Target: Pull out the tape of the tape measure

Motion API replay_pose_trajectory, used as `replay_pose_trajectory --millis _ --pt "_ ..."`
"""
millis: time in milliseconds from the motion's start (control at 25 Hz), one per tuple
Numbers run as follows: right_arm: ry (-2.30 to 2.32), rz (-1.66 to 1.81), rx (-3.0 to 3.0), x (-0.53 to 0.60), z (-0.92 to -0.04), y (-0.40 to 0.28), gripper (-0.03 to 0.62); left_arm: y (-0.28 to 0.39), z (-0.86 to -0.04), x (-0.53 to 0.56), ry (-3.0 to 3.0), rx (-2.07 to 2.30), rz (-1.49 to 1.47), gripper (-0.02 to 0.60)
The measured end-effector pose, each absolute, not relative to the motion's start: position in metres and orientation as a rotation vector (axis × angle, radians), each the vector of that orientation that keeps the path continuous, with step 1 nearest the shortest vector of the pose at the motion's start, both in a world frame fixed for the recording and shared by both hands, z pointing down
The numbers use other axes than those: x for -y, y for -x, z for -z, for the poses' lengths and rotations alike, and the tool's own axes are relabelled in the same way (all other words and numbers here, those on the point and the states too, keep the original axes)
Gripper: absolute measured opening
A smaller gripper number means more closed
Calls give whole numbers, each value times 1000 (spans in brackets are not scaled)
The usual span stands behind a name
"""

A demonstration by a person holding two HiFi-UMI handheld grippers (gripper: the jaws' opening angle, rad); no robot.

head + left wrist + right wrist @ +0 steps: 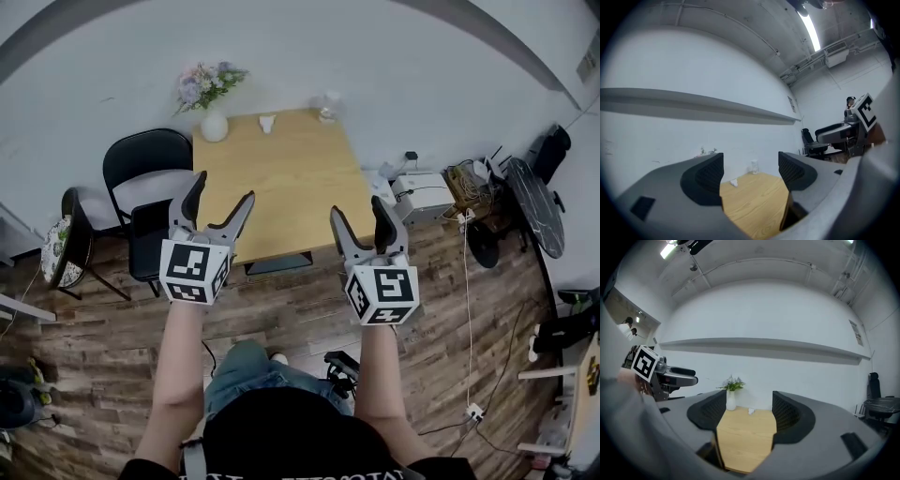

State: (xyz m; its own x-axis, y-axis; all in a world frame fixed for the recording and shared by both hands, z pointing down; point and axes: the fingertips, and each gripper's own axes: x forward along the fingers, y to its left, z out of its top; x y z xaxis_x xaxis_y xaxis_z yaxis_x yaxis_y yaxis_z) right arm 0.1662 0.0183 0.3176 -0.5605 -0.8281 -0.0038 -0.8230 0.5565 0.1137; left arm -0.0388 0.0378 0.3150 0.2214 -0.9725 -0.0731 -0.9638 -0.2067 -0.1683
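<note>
Tape measure: we find it in no view; small white item (267,122) at the far edge of table (281,197) may be it, we cannot tell | handling, our judgement: stiff light case, thin springy blade; clamp the case, pinch the end hook | left gripper (223,193), right gripper (359,208): fingers wide, empty, short of table | nearby: vase (214,127), jar (328,111), chair (141,169); none blocks us.

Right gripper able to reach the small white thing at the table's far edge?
Likely yes: the right gripper is open and empty, and nothing on the light wooden table stands between it and the small white object, though it's far off.
</note>
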Motion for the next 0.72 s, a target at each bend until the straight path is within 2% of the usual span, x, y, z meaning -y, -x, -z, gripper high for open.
replay_pose_trajectory --millis 720 --pt "-1451 114 2642 139 -335 -100 316 102 -327 130 2387 -1839 114 351"
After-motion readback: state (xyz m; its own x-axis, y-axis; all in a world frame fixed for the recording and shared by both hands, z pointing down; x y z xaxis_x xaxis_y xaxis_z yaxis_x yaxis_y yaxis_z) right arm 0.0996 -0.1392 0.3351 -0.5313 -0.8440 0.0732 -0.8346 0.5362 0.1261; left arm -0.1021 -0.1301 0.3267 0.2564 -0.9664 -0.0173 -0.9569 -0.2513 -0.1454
